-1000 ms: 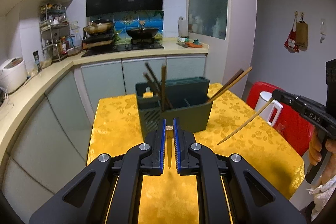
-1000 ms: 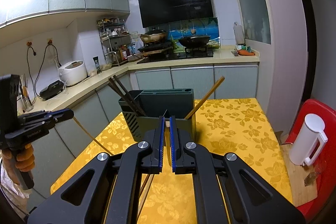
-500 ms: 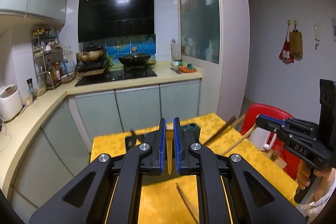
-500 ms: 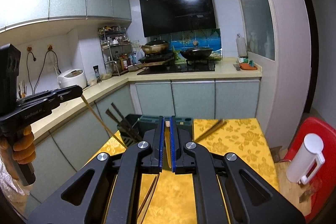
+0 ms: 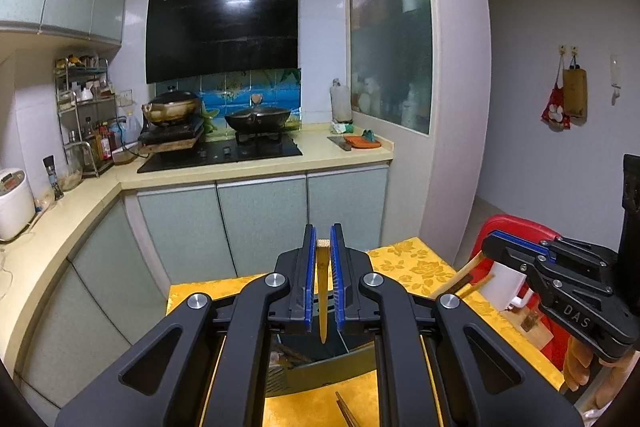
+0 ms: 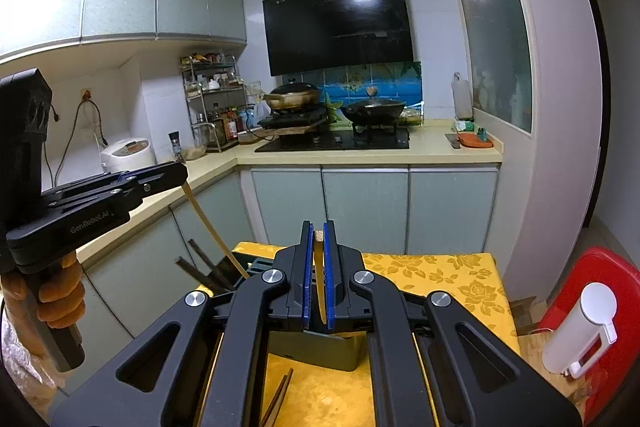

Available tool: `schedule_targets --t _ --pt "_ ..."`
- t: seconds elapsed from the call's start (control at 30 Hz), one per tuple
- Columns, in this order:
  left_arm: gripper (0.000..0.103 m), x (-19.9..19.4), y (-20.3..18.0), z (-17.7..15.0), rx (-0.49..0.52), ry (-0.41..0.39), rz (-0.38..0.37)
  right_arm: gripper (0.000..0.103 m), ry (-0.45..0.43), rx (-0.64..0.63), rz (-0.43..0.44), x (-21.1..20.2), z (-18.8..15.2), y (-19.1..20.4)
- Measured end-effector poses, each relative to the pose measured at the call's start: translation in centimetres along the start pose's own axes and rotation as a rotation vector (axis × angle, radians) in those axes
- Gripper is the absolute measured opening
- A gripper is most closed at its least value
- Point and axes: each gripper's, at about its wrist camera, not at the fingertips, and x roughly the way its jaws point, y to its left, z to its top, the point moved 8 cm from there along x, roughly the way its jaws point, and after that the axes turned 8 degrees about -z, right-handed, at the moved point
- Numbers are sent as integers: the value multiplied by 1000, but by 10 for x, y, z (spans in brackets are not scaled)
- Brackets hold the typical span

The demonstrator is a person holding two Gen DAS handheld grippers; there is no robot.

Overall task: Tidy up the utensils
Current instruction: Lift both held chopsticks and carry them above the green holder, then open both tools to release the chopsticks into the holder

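A kitchen's yellow-clothed table (image 6: 460,267) lies below both grippers. The left gripper (image 5: 321,259) and right gripper (image 6: 318,251) each clamp a light, stiff, slippery bamboo chopstick (image 5: 322,307) near its blunt top; the holder (image 6: 320,351) sits just beneath.

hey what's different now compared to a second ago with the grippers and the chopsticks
Both hand-held grippers rose: the left hand-held gripper and right hand-held gripper now look over the dark green utensil holder, which has dropped low in both views. Unchanged: each stays shut on a light bamboo chopstick; nothing released.
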Motion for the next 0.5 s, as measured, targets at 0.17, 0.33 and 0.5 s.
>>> schedule_targets --t 0.17,0.33,0.5 --pt "7 27 11 -12 -20 46 11 6 51 -6 -5 23 -7 -4" --pt "7 47 18 -29 -39 89 11 6 104 -21 -9 42 -19 -1" --pt "7 59 23 -46 -61 124 11 6 146 -35 -12 60 -28 4"
